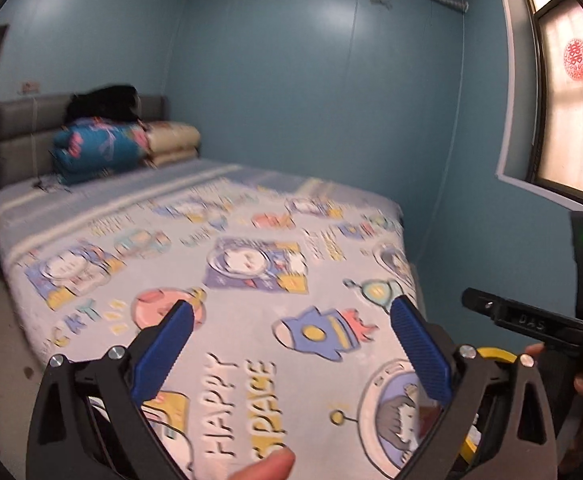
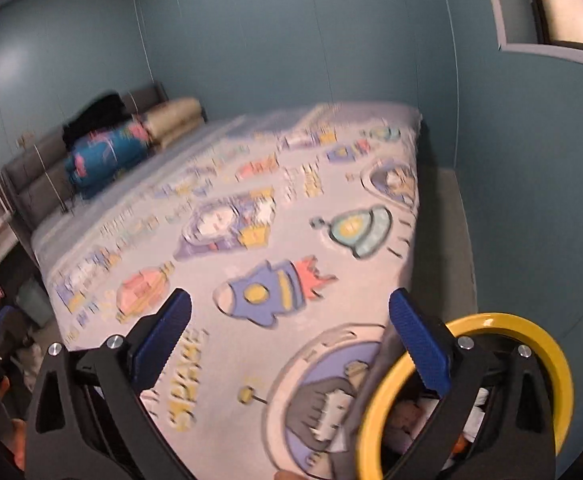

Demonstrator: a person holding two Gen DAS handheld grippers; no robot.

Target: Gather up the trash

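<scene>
Above the bed with the pale blue space-print blanket, the left claw and right claw both hang spread apart, empty, near a yellow-rimmed round bin.

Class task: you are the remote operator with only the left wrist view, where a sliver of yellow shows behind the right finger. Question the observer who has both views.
Operator: What is that yellow sliver?
Observer: The right wrist view shows it whole: the yellow rim of a round bin beside the foot of the bed.
Operator: Anything inside it?
Observer: Yes, some pale and orange bits show inside, too blurred to name.
Operator: Is the right gripper holding something?
Observer: No. The right gripper is open and empty, one finger over the bin's opening. The left gripper is open too.
</scene>
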